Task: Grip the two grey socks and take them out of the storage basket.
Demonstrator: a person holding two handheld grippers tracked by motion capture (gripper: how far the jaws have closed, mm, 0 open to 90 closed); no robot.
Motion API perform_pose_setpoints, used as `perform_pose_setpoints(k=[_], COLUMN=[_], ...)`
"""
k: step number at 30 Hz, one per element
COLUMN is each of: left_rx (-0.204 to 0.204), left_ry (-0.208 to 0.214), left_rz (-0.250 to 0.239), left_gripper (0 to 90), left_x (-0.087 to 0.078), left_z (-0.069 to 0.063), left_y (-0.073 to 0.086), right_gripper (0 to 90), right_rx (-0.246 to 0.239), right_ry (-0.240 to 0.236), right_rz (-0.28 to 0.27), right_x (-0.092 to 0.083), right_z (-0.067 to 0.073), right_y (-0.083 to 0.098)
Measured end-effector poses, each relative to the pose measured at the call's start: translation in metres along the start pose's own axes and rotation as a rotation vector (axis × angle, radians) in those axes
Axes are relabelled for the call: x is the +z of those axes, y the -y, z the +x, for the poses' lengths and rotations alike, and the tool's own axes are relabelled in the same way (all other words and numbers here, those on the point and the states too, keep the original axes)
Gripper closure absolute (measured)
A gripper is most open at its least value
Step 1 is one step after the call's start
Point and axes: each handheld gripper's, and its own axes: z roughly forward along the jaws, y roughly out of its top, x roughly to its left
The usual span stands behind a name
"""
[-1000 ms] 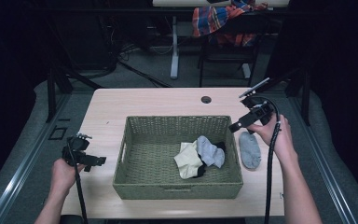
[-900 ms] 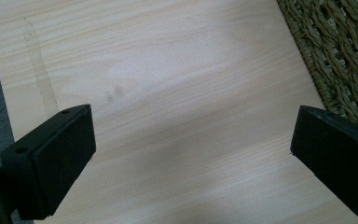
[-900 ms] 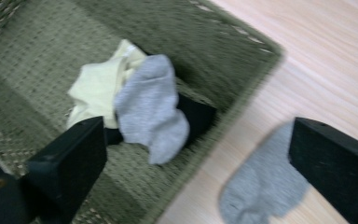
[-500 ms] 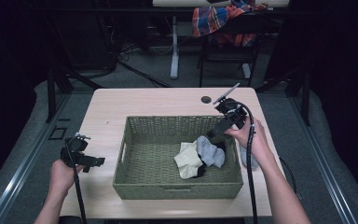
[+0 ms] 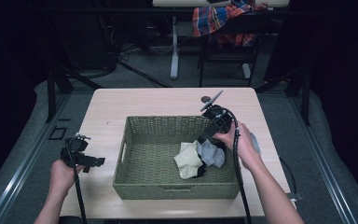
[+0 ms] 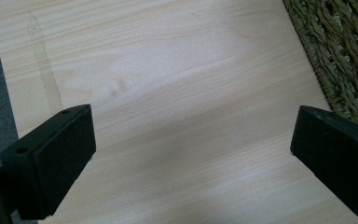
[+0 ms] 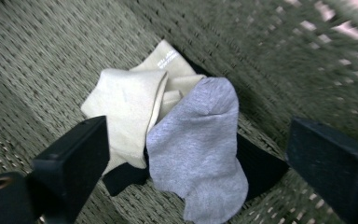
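— What's changed with the right gripper (image 5: 204, 136)?

— It has swung in from the desk (image 5: 168, 100) edge and now hangs over the green woven basket (image 5: 135, 184), jaws wide and empty above the grey sock (image 7: 200, 149) lying on the cream sock (image 7: 128, 100).

— And the other grey sock (image 5: 254, 142)?

— Left outside, beside the basket; probably still to fetch. The left gripper (image 5: 81, 157) waits, jaws wide.
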Motion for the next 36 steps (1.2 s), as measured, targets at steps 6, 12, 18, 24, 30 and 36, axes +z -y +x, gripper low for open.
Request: perform_pose_setpoints(k=[6,12,18,24,30,36], left_rx=[0.001,0.0,0.002,-0.001,0.004,0.011], left_ry=[0.0,0.001,0.001,-0.001,0.001,0.004], left_rz=[0.001,0.002,0.002,-0.001,-0.003,0.0], left_gripper=[0.1,0.1,0.2,0.2,0.1,0.1], left_x=[0.0,0.0,0.001,0.0,0.001,0.002], left_z=[0.0,0.0,0.0,0.0,-0.001,-0.002], left_y=[0.0,0.0,0.0,0.0,-0.001,-0.004], right_gripper=[17.7,21.5,24.9,42.5,65.4,82.4], right_rx=[0.0,-0.017,-0.033,-0.025,0.003,0.029], right_ry=[0.018,0.025,0.049,0.094,0.11,0.08], right_rz=[0.041,0.07,0.116,0.165,0.169,0.19], right_x=[0.018,0.033,0.05,0.057,0.053,0.044], right_z=[0.001,0.007,0.013,0.013,0.004,-0.003], right_y=[-0.003,-0.009,-0.012,-0.011,-0.007,-0.001])
